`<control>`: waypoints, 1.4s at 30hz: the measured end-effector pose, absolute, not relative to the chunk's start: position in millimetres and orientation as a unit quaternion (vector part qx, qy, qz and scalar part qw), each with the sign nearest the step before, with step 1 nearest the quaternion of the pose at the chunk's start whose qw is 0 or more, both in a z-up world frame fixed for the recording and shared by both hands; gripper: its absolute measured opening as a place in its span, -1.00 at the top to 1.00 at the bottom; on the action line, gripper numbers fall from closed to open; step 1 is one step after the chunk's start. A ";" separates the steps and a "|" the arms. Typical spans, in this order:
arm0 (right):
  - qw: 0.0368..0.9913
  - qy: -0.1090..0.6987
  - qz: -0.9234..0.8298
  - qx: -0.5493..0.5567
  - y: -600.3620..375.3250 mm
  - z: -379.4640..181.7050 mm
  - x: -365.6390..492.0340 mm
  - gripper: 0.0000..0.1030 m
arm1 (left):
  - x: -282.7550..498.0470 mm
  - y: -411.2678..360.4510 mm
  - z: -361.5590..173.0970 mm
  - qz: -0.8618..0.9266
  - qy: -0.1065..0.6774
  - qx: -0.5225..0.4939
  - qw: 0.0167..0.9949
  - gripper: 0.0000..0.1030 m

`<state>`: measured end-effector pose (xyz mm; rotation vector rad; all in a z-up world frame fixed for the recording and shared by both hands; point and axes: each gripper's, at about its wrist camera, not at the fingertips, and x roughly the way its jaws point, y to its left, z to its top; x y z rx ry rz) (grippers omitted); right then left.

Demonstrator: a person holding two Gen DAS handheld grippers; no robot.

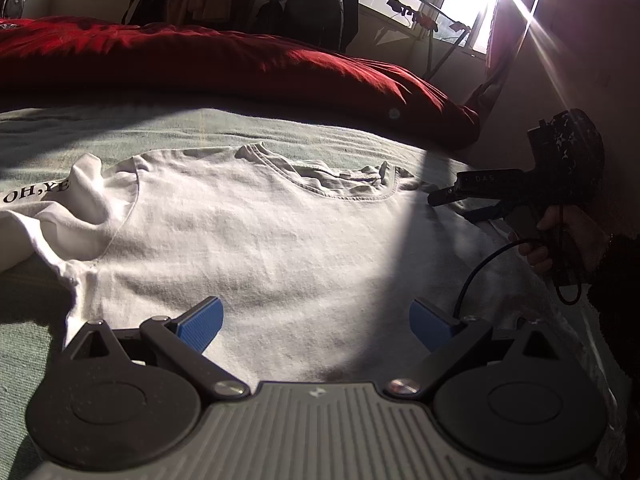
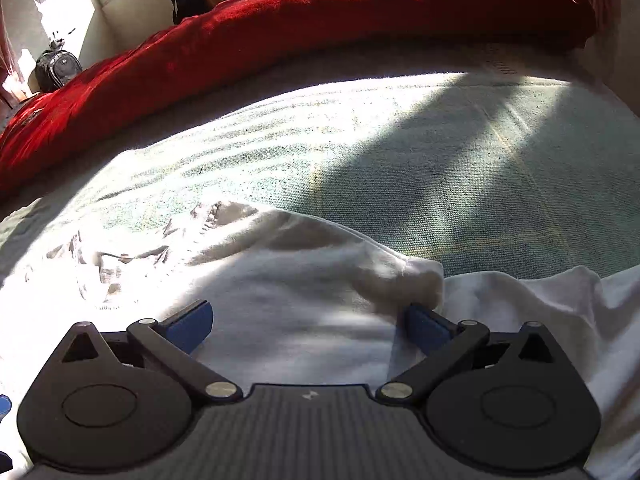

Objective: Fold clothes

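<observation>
A white T-shirt (image 1: 256, 240) lies spread on a pale green bedsheet (image 1: 120, 132), collar at the far side, its left sleeve bunched beside black lettering. My left gripper (image 1: 316, 320) is open and empty, low over the shirt's lower middle. My right gripper (image 2: 308, 322) is open over the shirt's shoulder area (image 2: 304, 280), with a bunched sleeve fold (image 2: 416, 276) touching its right pad. The right gripper also shows in the left wrist view (image 1: 464, 200), held by a hand near the collar's right end.
A red duvet (image 1: 240, 64) lies heaped along the far side of the bed. A clothes rack with dark garments (image 1: 316, 4) stands under the bright windows. A wall (image 1: 560, 92) runs along the bed's right side. A backpack (image 2: 56, 68) sits on the floor.
</observation>
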<state>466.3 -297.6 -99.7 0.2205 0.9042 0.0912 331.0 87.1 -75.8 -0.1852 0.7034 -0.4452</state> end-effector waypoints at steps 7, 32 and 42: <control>0.899 0.426 -0.006 0.104 -305.0 -94.3 498.0 -1.00 | 330.4 89.4 -74.6 -0.217 0.338 -0.094 0.911 -0.92; 0.884 0.427 0.169 0.091 -257.6 -35.1 381.9 -1.00 | 323.2 92.2 -65.0 -0.273 0.302 -0.131 0.904 -0.92; 0.857 0.468 0.202 0.083 -232.3 -73.2 293.5 -1.00 | 313.9 84.6 -55.5 -0.270 0.298 -0.106 0.909 -0.92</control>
